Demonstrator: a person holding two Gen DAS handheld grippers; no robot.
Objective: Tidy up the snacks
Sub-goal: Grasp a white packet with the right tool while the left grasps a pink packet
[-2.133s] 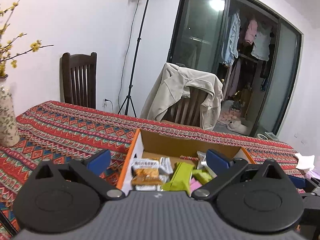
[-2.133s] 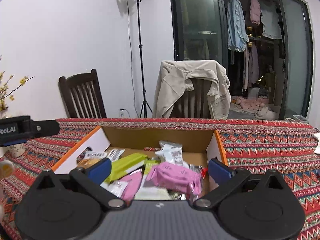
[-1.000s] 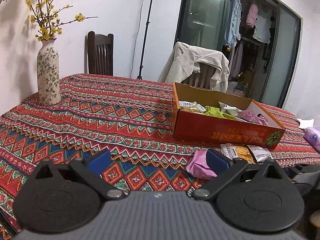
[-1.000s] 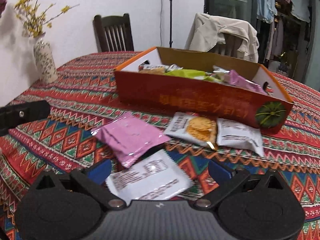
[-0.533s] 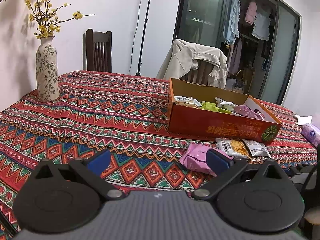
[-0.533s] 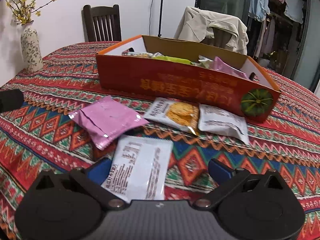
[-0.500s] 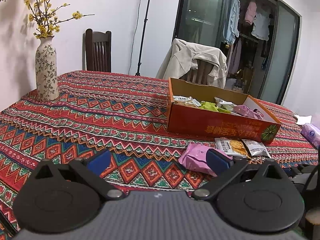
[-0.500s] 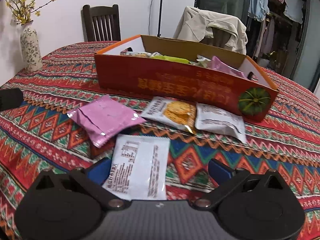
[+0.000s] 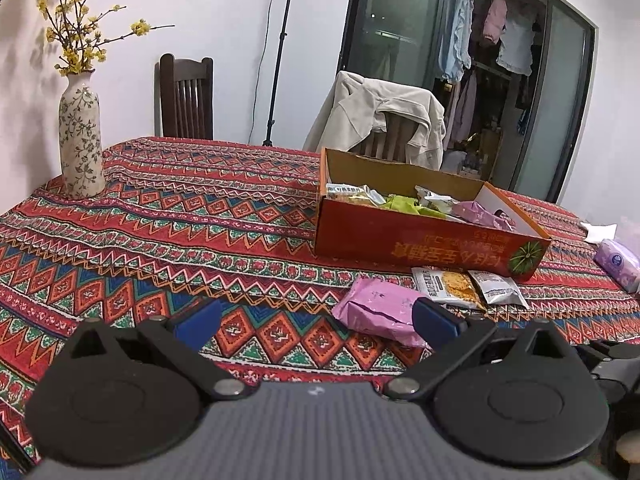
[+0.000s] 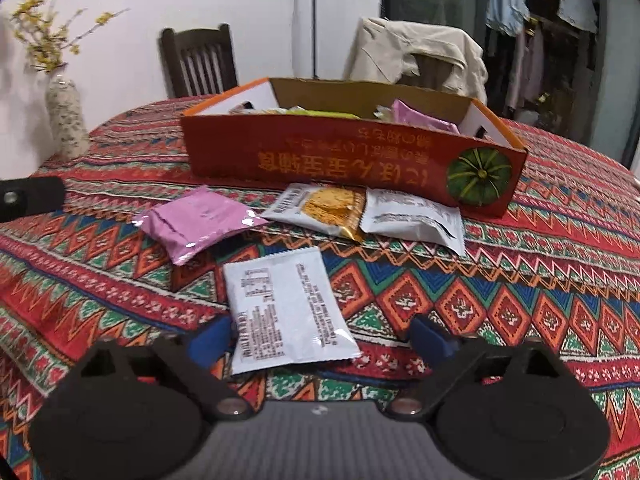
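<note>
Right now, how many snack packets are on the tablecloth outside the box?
4. A white packet lies nearest, between the right gripper's closing fingers. A pink packet sits left, and a cracker packet and a silver packet lie against the box. Others may be hidden.

A patterned red cloth (image 9: 200, 232) is covering the table. A flowered vase (image 9: 81, 140) holding yellow blossom twigs (image 9: 76, 36) is standing upright near the table's far left edge. A dark wooden chair (image 9: 186, 98) is standing behind it by the wall. A beige jacket (image 9: 380, 116) is hanging over another chair. A light stand (image 9: 280, 52) is rising against the wall, and clothes (image 9: 496, 36) are hanging behind the glass door.
</note>
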